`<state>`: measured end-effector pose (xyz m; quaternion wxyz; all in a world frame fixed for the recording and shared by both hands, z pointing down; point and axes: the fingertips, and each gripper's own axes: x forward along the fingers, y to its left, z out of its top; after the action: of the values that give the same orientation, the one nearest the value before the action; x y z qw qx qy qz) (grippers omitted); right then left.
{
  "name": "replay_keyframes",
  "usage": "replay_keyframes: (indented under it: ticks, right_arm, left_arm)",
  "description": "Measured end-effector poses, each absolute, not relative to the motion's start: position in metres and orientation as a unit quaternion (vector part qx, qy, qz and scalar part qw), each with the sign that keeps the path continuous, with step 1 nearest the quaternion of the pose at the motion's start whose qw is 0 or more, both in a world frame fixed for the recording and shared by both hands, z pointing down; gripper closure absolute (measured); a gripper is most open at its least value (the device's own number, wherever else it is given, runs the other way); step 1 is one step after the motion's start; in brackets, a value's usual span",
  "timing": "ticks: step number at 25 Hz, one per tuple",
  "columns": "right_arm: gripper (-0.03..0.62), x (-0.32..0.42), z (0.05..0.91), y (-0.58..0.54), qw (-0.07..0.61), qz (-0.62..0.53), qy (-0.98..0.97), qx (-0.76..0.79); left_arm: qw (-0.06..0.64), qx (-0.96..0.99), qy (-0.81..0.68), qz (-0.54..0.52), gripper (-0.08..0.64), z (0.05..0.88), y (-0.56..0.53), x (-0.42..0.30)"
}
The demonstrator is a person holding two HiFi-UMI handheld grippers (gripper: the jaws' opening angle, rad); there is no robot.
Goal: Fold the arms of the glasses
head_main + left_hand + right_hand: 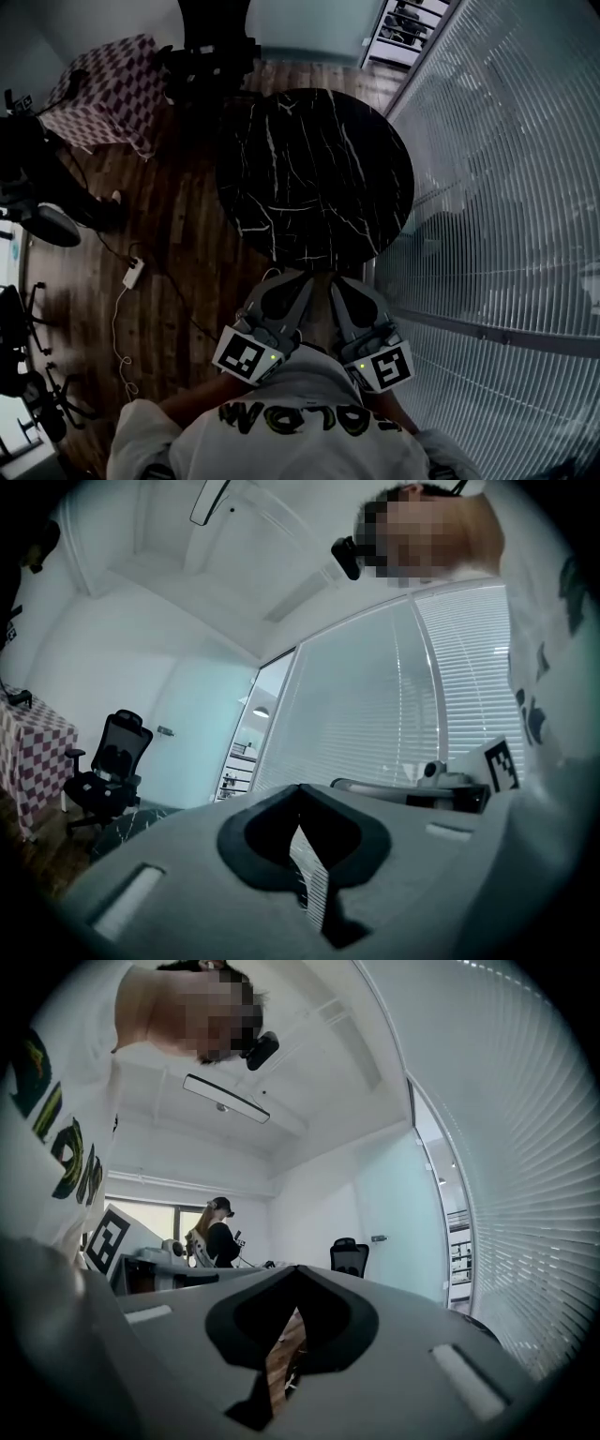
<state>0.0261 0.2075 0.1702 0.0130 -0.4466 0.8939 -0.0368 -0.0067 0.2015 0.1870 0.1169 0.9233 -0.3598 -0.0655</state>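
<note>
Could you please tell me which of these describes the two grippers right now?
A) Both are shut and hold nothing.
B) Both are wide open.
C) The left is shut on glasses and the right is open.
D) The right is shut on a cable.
A: in each gripper view the jaws meet with nothing between them. The left gripper and right gripper sit side by side just short of the table.

Person's shirt (281,433) cut by bottom edge, checked cloth (37,752) cut at left, shelf (239,761) contents too small
</note>
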Motion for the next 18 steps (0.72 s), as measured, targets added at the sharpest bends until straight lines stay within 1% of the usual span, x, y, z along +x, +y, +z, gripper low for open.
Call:
replay_keyframes:
  ticks: [9,18]
  right_arm:
    - [0.591,-0.012,0.161,0.102,0.012,-0.043,0.891,-0.451]
    - [0.591,-0.016,0.167,0.047,-0.002,-0.042,0.876,-0.481]
  left_arm:
    - [0.105,0.929,-0.349,-0.066,0.558,0.180,0.094,-0.044]
    - [0.106,0.938,-0.324,-0.058,0.558,0.184,0.042,-0.051]
